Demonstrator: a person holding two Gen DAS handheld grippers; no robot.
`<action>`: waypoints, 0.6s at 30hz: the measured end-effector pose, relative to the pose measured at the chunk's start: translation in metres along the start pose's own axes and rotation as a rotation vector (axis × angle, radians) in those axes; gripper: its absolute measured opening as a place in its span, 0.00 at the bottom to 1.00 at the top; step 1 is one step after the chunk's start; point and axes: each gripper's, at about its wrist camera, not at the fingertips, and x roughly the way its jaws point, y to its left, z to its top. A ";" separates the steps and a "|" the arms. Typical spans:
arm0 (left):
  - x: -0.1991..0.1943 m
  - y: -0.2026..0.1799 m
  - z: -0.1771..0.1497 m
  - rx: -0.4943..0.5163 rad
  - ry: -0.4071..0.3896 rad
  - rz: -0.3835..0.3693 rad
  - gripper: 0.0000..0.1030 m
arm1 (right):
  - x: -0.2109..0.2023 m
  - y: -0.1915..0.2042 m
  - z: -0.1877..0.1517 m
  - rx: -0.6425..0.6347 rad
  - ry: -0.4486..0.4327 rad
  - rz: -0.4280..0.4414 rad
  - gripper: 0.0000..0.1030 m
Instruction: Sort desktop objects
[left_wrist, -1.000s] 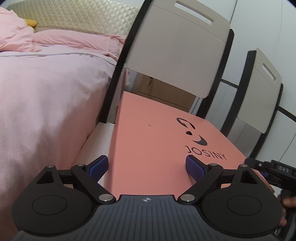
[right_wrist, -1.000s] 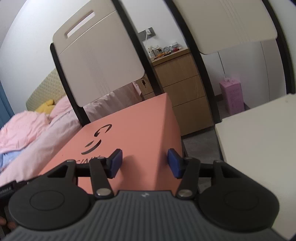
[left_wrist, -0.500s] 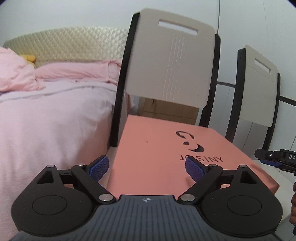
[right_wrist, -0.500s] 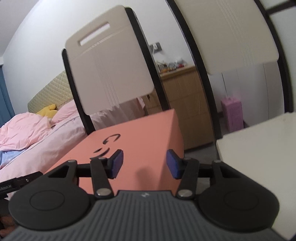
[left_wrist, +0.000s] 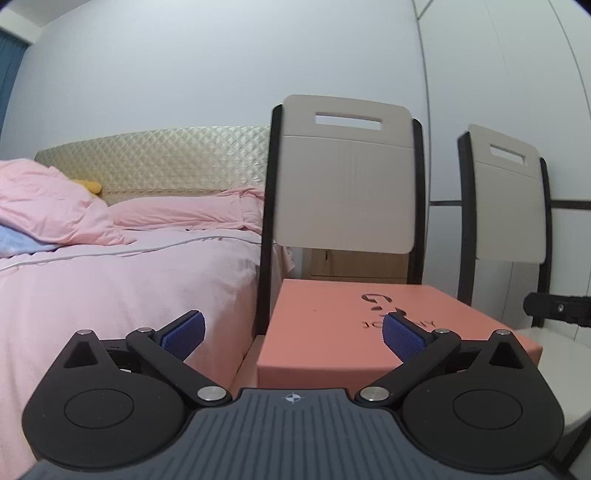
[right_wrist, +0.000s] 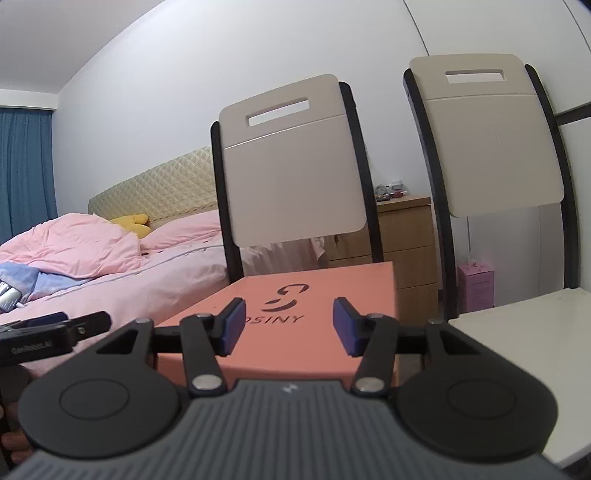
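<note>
Both grippers are held level toward one salmon-pink box (left_wrist: 332, 325); the left gripper (left_wrist: 293, 332) is seen with its jaws opening wide, nothing between the pads; the right gripper (right_wrist: 288, 326) is at its narrowest, a gap showing between its pads, nothing gripped; the box is shut, its contents hidden, and is set on the white tabletop (right_wrist: 517, 332) with its long axis running away toward two chairs (right_wrist: 291, 166); a bed (left_wrist: 110, 280) is seen at the left.
</note>
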 end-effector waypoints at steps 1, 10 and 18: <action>0.000 -0.002 -0.003 0.008 -0.006 -0.009 1.00 | -0.002 0.003 -0.002 -0.003 -0.002 -0.004 0.52; 0.009 0.000 -0.027 0.003 -0.018 -0.001 1.00 | -0.005 0.010 -0.016 -0.015 -0.018 -0.041 0.69; 0.013 0.003 -0.036 0.016 -0.019 0.024 1.00 | 0.001 0.011 -0.019 -0.031 -0.014 -0.048 0.91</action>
